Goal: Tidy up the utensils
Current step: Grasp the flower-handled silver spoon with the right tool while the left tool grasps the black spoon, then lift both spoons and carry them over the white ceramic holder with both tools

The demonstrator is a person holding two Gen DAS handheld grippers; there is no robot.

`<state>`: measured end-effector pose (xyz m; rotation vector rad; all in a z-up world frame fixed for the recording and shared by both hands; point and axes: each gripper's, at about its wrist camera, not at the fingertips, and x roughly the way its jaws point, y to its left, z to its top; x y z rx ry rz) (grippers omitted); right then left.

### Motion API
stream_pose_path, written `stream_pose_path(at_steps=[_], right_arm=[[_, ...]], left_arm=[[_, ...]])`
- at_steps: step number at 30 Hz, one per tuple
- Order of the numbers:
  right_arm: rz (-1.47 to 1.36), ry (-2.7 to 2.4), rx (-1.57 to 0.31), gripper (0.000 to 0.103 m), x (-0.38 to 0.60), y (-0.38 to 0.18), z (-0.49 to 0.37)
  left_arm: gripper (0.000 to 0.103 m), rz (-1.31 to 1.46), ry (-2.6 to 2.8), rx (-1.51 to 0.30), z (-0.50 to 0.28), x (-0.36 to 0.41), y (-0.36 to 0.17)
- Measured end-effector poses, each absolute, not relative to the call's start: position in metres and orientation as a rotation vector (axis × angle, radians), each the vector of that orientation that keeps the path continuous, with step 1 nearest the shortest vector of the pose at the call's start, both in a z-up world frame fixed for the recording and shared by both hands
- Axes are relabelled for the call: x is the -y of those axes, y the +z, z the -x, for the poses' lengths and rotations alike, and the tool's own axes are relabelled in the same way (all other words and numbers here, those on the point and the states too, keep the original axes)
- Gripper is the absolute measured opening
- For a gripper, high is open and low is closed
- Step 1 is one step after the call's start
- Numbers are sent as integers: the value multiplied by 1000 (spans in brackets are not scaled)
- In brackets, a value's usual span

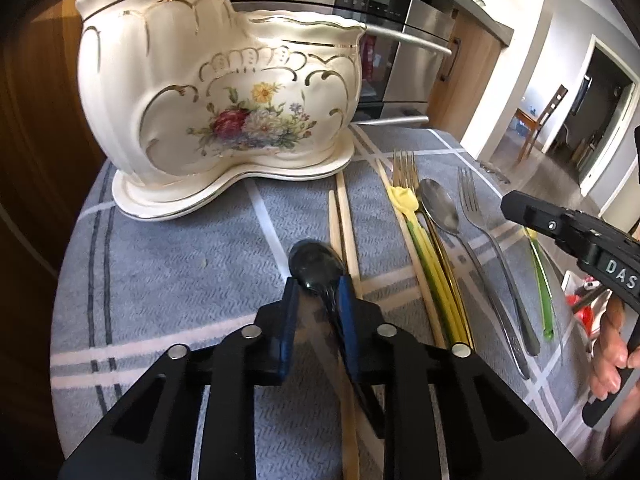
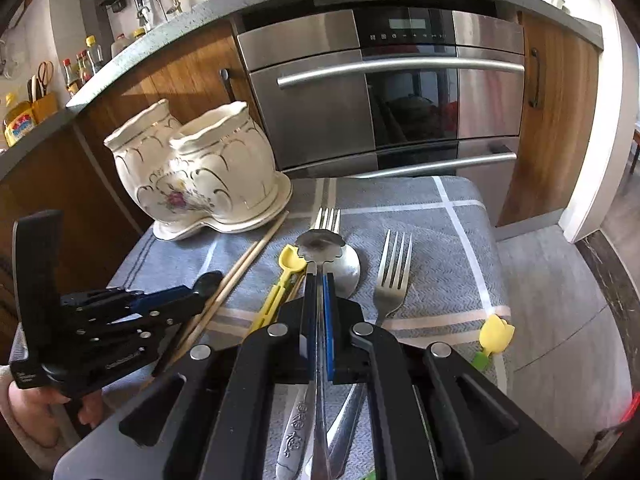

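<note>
Where grey plaid cloth point(image 2: 460, 240) fronts steel oven point(image 2: 380, 92), left jaws grip black spoon point(image 1: 316, 264), right jaws grip scalloped spoon point(image 2: 320, 246).

Left gripper point(image 1: 318, 286) clamped, low; right gripper point(image 2: 319, 280) clamped, apparently raised.

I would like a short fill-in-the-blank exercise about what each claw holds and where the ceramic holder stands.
1. The left claw is shut on a ____ spoon.
2. The right claw grips a utensil with a ____-shaped metal head.
3. The ceramic holder carries a painted ____ design.
4. The chopsticks lie on a grey ____.

Missing words: black; flower; floral; cloth
</note>
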<state>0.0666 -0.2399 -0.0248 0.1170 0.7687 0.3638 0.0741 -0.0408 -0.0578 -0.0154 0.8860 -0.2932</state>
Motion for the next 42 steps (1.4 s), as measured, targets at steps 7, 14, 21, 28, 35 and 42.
stream_pose_path(at_steps=[7, 14, 21, 28, 35, 42], right_arm=[[-170, 373, -691, 3, 251, -11, -59], [-198, 393, -576, 3, 256, 8, -44], [-210, 417, -533, 3, 245, 19, -38], [-218, 438, -512, 3, 232, 28, -43], [-237, 446, -450, 3, 213, 55, -67], [-280, 449, -307, 3, 180, 98, -110]], left_arm=[[7, -1, -326, -863, -70, 43, -56], [7, 42, -374, -778, -50, 30, -35], [7, 43, -404, -676, -32, 23, -6], [7, 45, -396, -560, -23, 7, 30], [7, 54, -354, -468, -40, -19, 65], [7, 103, -318, -369, -92, -43, 100]])
